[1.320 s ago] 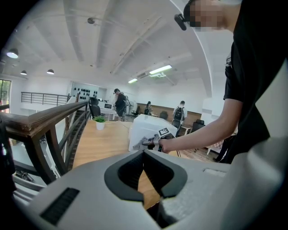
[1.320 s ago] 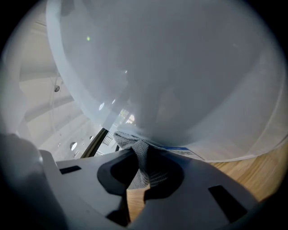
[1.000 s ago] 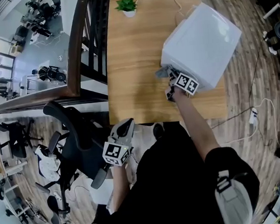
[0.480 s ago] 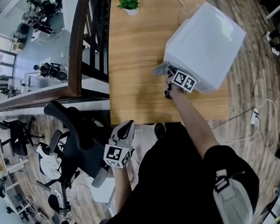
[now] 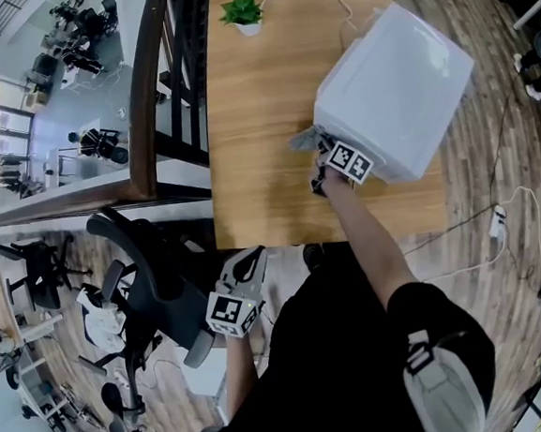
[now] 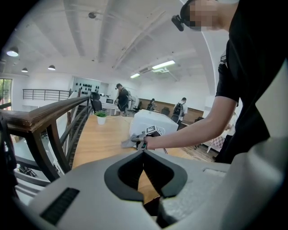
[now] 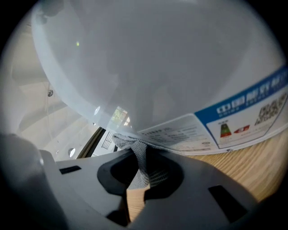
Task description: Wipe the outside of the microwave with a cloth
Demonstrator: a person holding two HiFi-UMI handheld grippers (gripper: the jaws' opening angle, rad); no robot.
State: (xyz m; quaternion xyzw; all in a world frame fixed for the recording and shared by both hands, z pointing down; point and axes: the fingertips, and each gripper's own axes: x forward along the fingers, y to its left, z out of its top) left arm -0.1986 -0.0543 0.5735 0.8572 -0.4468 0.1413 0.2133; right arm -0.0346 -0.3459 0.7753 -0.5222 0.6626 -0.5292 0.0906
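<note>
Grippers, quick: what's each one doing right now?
Left gripper: shut, holding nothing.
Right gripper: shut on the cloth, pressed against the microwave.

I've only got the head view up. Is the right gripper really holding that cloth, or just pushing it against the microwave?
Observer: The right gripper is shut on the grey cloth, pinched between its fingers.
Operator: Where does it touch?
Observer: The cloth meets the microwave low on its white wall, beside a printed label.
Operator: And the left gripper?
Observer: The left gripper is shut, nothing between its fingers.
</note>
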